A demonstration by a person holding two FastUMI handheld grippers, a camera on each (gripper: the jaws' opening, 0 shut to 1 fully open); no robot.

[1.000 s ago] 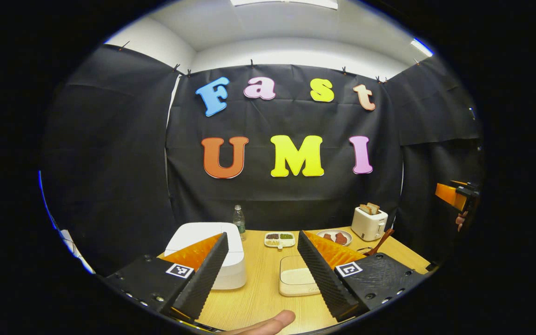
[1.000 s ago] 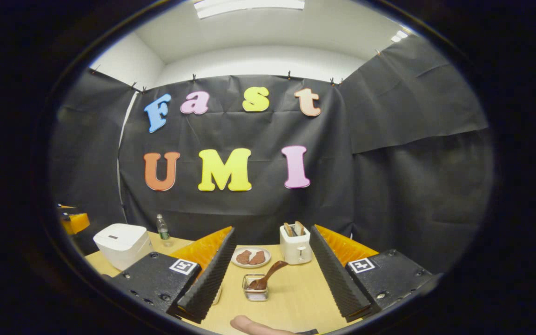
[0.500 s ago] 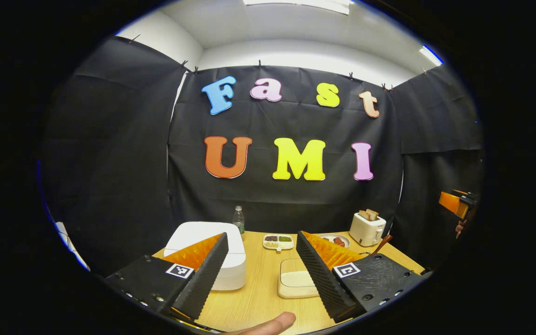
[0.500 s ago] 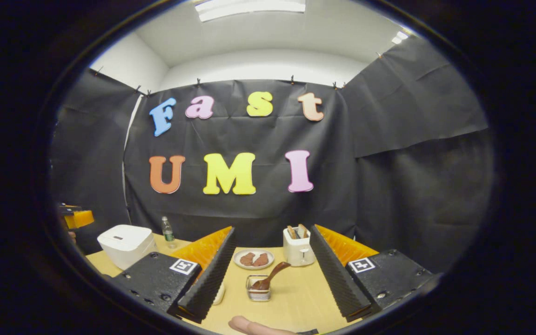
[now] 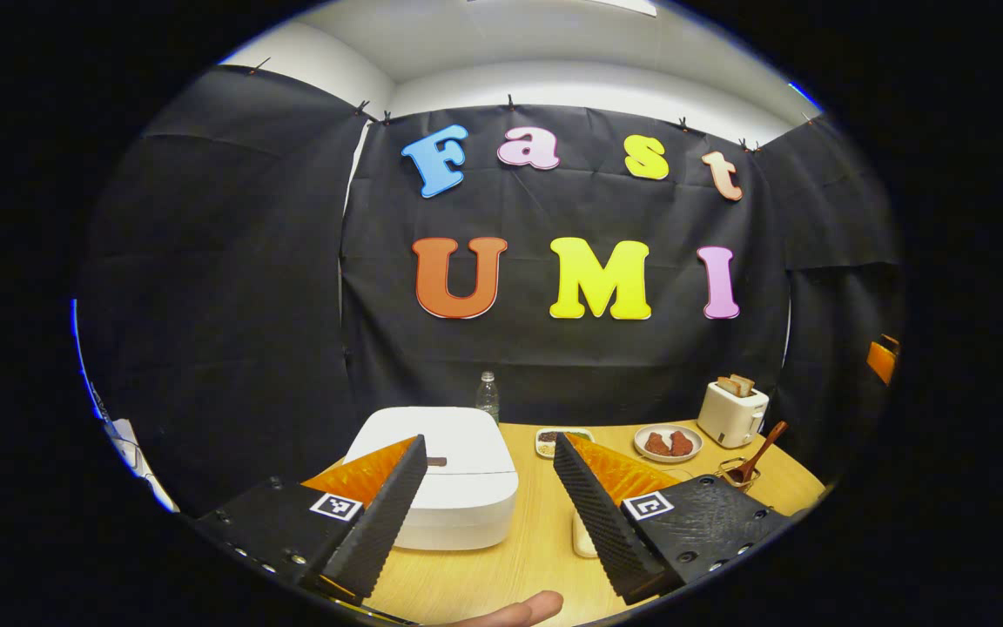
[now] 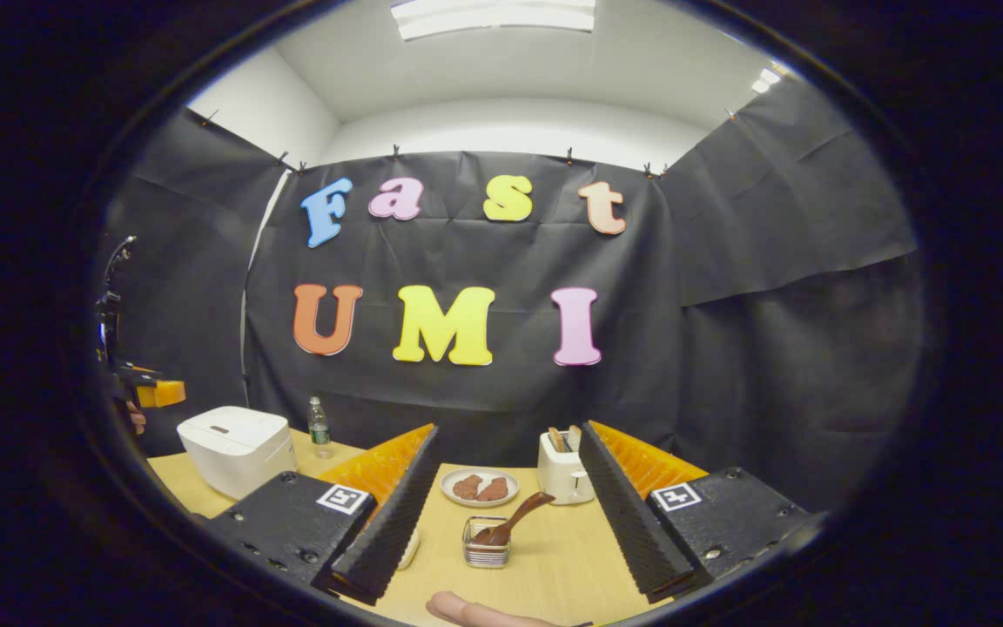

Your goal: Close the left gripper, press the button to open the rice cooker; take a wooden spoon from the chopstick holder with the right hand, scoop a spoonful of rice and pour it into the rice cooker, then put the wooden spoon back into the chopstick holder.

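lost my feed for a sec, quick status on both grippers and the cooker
Left gripper open, facing the rice cooker. Right gripper open, wooden spoon ahead in its holder. Cooker lid shut. Nothing in the way.

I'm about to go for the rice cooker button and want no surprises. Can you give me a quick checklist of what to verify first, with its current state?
1. Left gripper shut for pressing: not ok, fingers stand wide apart.
2. Rice cooker ahead of the left gripper: ok, between its fingers.
3. Cooker lid down: ok, it lies flat and closed.
4. Right gripper free to take the spoon: ok, open and holding nothing.
5. Wooden spoon in the chopstick holder: ok, leaning in it.
6. Rice ready to scoop: cannot tell.
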